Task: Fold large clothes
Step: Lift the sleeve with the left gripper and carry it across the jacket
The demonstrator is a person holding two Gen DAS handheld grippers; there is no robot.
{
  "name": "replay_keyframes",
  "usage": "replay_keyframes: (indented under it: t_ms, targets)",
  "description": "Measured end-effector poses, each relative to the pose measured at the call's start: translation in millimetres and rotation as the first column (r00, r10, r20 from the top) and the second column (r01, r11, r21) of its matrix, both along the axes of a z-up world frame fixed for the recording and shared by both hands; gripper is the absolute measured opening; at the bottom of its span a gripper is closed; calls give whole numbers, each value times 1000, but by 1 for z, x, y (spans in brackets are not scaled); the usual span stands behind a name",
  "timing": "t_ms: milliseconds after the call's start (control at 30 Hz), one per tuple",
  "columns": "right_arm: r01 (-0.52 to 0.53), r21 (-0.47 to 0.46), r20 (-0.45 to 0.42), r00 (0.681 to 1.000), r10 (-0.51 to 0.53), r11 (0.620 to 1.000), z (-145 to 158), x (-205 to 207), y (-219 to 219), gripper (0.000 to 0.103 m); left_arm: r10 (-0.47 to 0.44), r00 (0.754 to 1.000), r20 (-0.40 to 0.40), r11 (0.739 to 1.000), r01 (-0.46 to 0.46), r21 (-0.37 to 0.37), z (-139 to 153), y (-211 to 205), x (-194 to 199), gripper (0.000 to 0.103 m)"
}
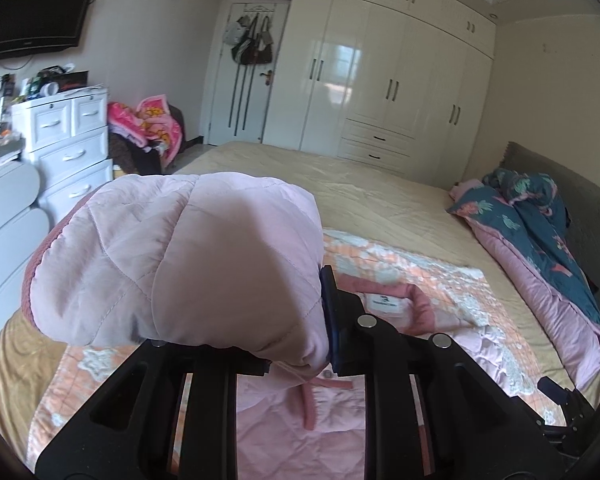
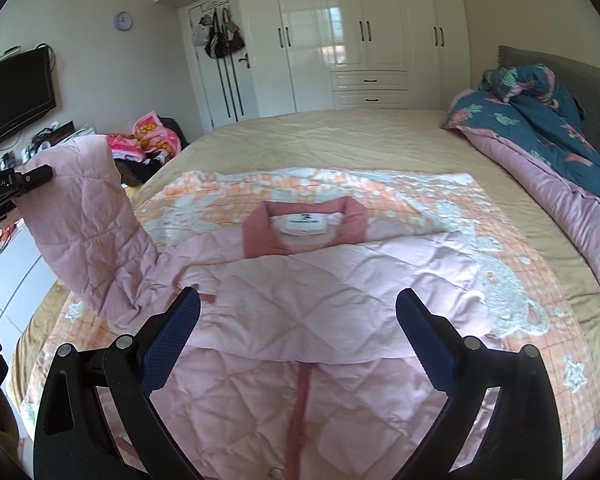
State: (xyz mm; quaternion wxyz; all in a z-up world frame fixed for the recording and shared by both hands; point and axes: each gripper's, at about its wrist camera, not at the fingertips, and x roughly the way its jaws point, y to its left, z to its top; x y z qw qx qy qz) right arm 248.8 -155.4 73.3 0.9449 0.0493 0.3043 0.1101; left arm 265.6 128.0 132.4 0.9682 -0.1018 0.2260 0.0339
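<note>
Right gripper (image 2: 298, 344), nearest in its own view: jaws spread wide and holding nothing, poised above the pink quilted jacket (image 2: 300, 292). The jacket lies flat, front up, on a peach-and-white patterned blanket (image 2: 480, 216) near the bed's foot edge, one sleeve folded across its chest and its darker pink collar (image 2: 304, 224) pointing toward the far edge. Left gripper (image 1: 300, 354): jaws closed on the jacket's other sleeve (image 1: 172, 256), which is lifted clear of the bed (image 1: 380, 184) over its left edge. Farther along the right edge, beside the grey headboard (image 2: 572, 80), lies a bunched dark teal floral quilt (image 2: 540, 120). White wardrobes (image 2: 360, 32) line the far wall.
</note>
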Motion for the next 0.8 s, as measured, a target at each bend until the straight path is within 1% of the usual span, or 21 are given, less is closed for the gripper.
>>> replay_keyframes:
  t_ms: [367, 600, 733, 800]
  targets:
    - [75, 24, -23, 997, -74, 997, -17, 0, -51, 98, -101, 994, -27, 993, 103, 64, -13, -69, 26, 12]
    - [122, 36, -33, 992, -121, 992, -26, 1, -81, 98, -176, 981, -75, 977, 184, 106, -32, -114, 42, 12]
    - [158, 50, -42, 987, -156, 986, -32, 1, -102, 98, -215, 970, -110, 963, 230, 141, -49, -145, 51, 12]
    - [174, 55, -47, 984, -171, 983, -35, 1, -111, 98, -228, 966, -126, 957, 246, 156, -56, -153, 52, 12]
